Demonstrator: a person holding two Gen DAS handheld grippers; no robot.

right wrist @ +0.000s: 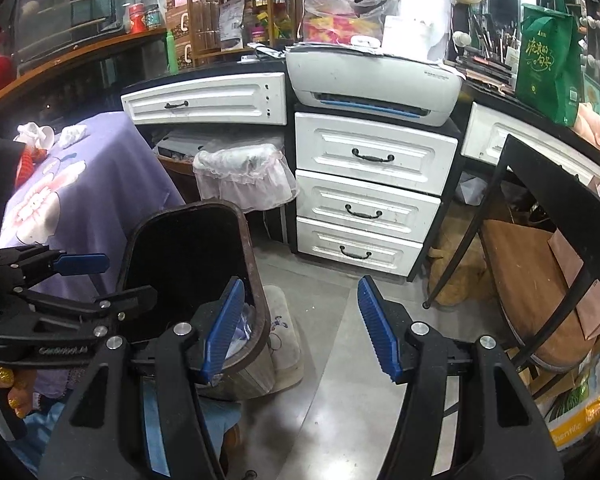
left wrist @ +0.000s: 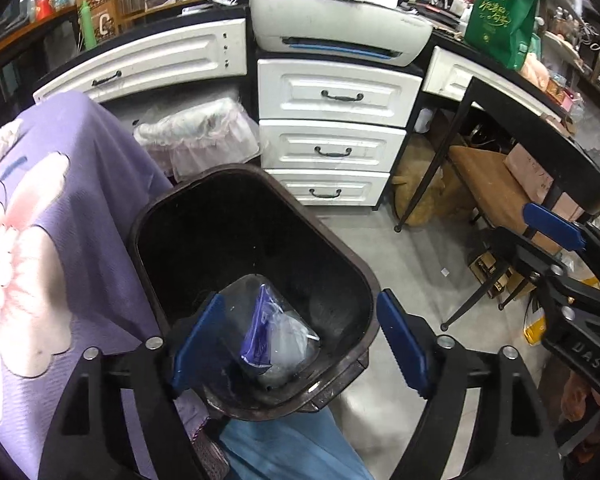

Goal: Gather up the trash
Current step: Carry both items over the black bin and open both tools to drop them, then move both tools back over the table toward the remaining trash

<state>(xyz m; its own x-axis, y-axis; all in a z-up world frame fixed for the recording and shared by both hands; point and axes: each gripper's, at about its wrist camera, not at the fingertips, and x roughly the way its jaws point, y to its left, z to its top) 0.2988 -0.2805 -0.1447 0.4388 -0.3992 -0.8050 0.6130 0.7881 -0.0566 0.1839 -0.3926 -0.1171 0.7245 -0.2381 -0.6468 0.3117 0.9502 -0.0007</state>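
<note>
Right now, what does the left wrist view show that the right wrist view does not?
Only the left wrist view looks down into the dark bin and shows the clear plastic bottle lying inside, below the open left gripper.

Only the right wrist view shows crumpled white paper on the purple cloth and the small mat on the floor beside the bin.

Both show the white drawers, the printer, the green bag and the lined bin.

Black grippers, blue ribbed fingers (right wrist: pixel 226 326)
</note>
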